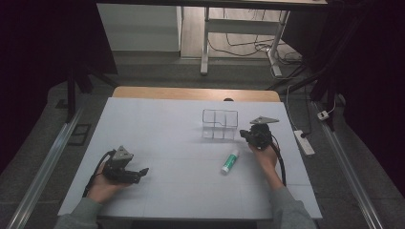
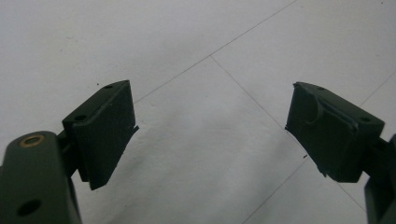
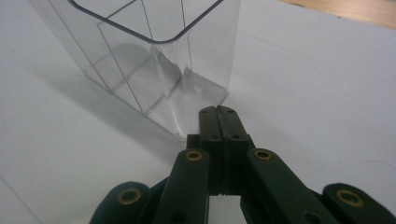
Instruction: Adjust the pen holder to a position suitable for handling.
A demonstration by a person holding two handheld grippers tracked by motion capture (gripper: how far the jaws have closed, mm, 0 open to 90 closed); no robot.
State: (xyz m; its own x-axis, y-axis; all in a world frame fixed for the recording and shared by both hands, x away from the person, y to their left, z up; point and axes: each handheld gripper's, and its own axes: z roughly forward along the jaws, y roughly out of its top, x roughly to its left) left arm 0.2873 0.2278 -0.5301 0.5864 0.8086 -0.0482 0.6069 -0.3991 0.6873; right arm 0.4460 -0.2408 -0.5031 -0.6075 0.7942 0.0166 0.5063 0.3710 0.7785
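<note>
A clear plastic box (image 1: 219,124) with inner dividers stands on the white table (image 1: 162,124), toward the back right. In the right gripper view the clear plastic box (image 3: 154,60) rises just ahead of my right gripper (image 3: 218,112), whose jaws are pressed together with nothing between them, the tips close to the box's near corner. From above, my right gripper (image 1: 248,135) sits just right of the box. A white tube with a green cap (image 1: 230,161) lies in front of the box. My left gripper (image 1: 142,172) rests low at the front left; its fingers (image 2: 105,130) stand wide apart over bare table.
The wooden table edge (image 1: 196,93) runs behind the white surface. A power strip (image 1: 304,141) and cables lie on the floor to the right. Metal table legs (image 1: 205,43) stand farther back.
</note>
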